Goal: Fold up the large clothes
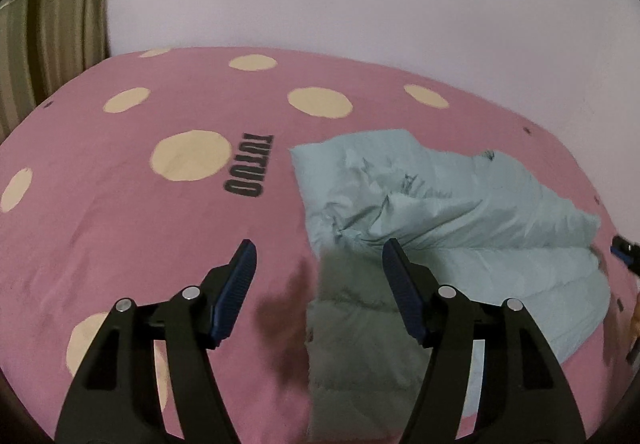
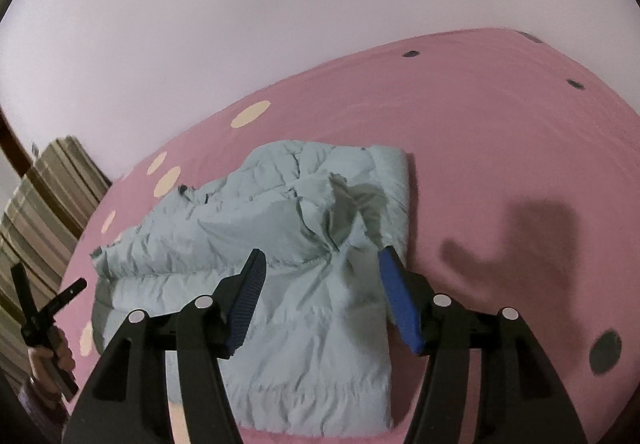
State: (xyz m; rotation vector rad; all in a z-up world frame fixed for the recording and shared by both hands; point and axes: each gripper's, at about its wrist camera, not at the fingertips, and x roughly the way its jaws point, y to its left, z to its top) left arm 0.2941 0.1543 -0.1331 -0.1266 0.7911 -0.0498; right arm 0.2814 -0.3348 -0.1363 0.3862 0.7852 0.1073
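The left tool (image 1: 319, 250) hangs over the pink spotted bed (image 1: 120, 236) with its blue pads standing apart and nothing between them; only the shaded near-left edge of the pale blue padded jacket (image 1: 460, 228) lies below the gap. No earlier picture is given, so all that can be said is that neither tool grips the cloth now. The jacket lies flat on the bed, towards the bed's far right side in the left wrist view, well clear of the striped curtain (image 1: 52, 36) beyond the bed's left corner.

In the right wrist view the jacket (image 2: 280, 244) forms a compact, roughly rectangular bundle, with a rumpled layer lying across its top and a crumpled peak near its right edge. The right tool (image 2: 322, 258) hovers above the near part of this bundle, pads apart and clamped on nothing.

Judging from this, the main folds look done and the garment has been let go. What seems left is tidying: the top layer is wrinkled and its left end trails out unevenly, so a smoothing pass or one more fold may follow.
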